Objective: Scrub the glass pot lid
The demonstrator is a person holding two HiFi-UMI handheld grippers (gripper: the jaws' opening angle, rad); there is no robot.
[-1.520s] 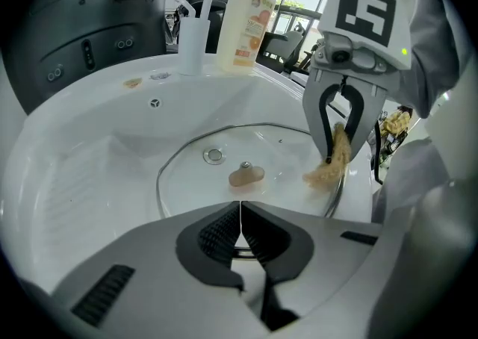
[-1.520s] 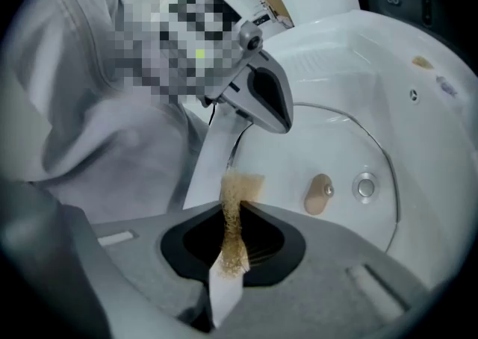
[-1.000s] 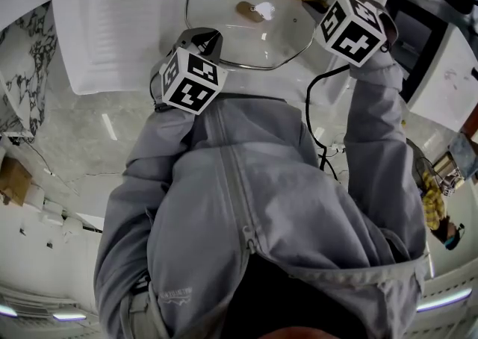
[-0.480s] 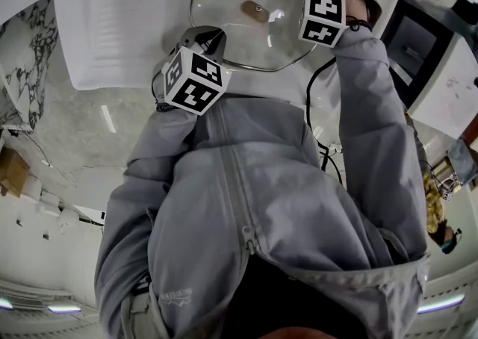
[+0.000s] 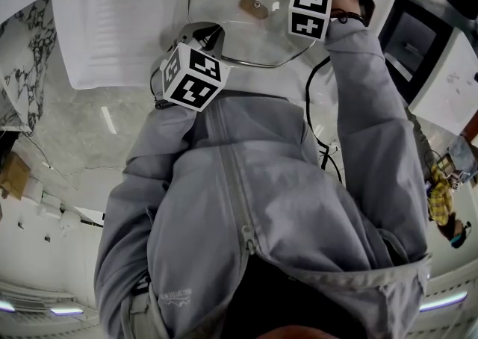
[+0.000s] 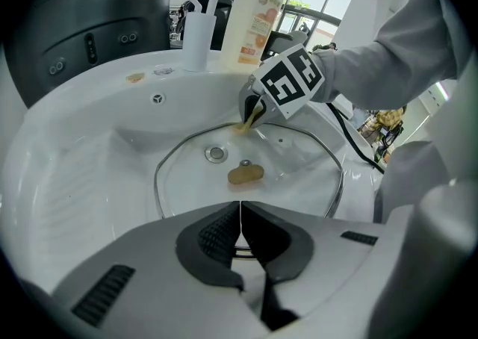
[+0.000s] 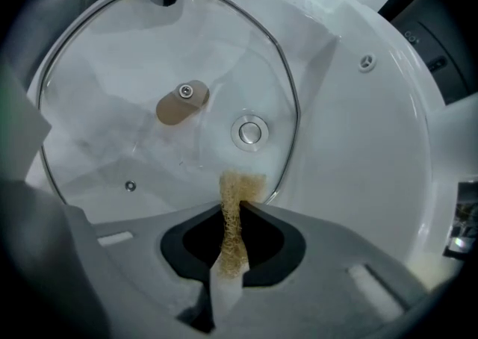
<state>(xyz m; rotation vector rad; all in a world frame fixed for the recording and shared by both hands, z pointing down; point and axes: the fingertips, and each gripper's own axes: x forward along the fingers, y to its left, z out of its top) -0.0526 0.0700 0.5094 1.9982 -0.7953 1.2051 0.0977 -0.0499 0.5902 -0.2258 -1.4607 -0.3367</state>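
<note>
The glass pot lid [image 5: 231,31] lies in a white sink, its tan knob [image 7: 179,104] facing up. My left gripper [image 6: 240,210] is shut, its jaws pinching the lid's near metal rim [image 6: 160,181]. In the right gripper view its tips show at the lid's far edge. My right gripper [image 7: 233,214] is shut on a tan fibrous scrub pad [image 7: 239,190], whose free end touches the glass by the rim next to the drain. In the left gripper view the right gripper [image 6: 250,113] presses the scrub pad [image 6: 245,125] on the lid's far side.
The sink basin [image 6: 89,173] surrounds the lid, with the drain [image 7: 249,132] under the glass. A soap bottle [image 6: 250,20] and a white cup [image 6: 196,39] stand on the back ledge. A black cable [image 5: 314,106] hangs from the right gripper.
My right gripper has moved left and farther across the lid with the scrub pad. The left gripper has kept its hold on the rim.
</note>
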